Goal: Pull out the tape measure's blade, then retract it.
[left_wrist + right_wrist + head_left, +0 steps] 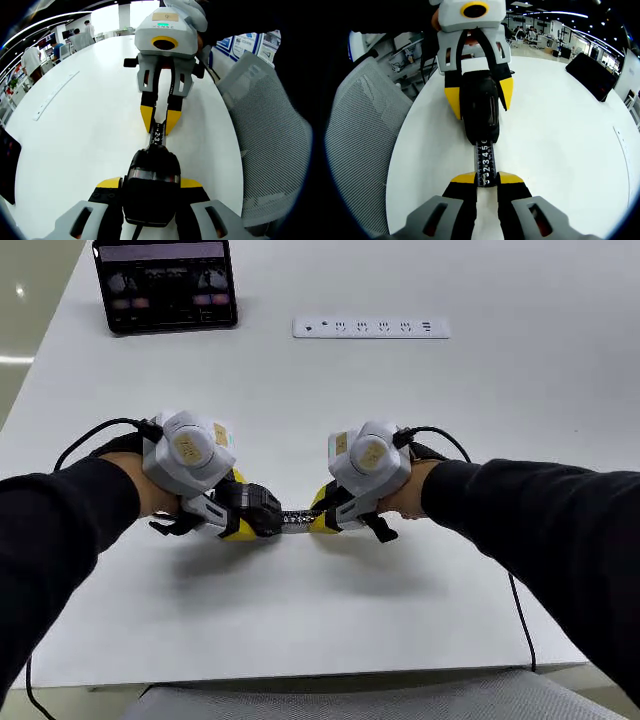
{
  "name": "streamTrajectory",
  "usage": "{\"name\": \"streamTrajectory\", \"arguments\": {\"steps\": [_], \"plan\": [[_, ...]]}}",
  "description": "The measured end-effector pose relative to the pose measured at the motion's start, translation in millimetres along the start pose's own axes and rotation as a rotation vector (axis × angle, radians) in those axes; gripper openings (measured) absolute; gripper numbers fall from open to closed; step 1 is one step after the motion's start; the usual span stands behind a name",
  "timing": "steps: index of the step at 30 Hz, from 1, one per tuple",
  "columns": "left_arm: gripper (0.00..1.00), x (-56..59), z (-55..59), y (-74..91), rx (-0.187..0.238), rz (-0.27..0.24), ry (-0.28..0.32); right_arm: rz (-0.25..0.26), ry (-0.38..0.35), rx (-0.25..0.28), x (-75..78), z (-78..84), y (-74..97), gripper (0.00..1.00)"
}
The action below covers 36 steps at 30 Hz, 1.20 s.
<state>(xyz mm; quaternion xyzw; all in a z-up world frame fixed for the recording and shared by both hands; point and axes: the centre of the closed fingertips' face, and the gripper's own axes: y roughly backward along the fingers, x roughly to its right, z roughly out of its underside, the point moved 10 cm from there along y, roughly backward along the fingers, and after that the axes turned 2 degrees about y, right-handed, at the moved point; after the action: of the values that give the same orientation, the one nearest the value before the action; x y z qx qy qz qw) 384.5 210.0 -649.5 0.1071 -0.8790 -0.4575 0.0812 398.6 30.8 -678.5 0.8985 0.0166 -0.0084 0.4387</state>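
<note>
A black tape measure case sits low over the white table, and my left gripper is shut on it. A short length of black blade with white numbers runs out of the case to the right. My right gripper is shut on the blade's end, its yellow-tipped fingers pinching it. The two grippers face each other, a few centimetres apart.
A dark tablet stands at the table's far left and a white power strip lies at the far middle. A mesh chair stands at the table's near edge. Cables trail from both grippers.
</note>
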Motion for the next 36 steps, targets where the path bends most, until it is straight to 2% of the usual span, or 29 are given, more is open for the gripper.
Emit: {"name": "streamTrajectory", "arguments": {"steps": [36], "plan": [[0.37,0.3,-0.2,0.1,-0.003,0.0,0.005,0.023,-0.02,-0.039,-0.7,20.7,18.0,0.1]]}}
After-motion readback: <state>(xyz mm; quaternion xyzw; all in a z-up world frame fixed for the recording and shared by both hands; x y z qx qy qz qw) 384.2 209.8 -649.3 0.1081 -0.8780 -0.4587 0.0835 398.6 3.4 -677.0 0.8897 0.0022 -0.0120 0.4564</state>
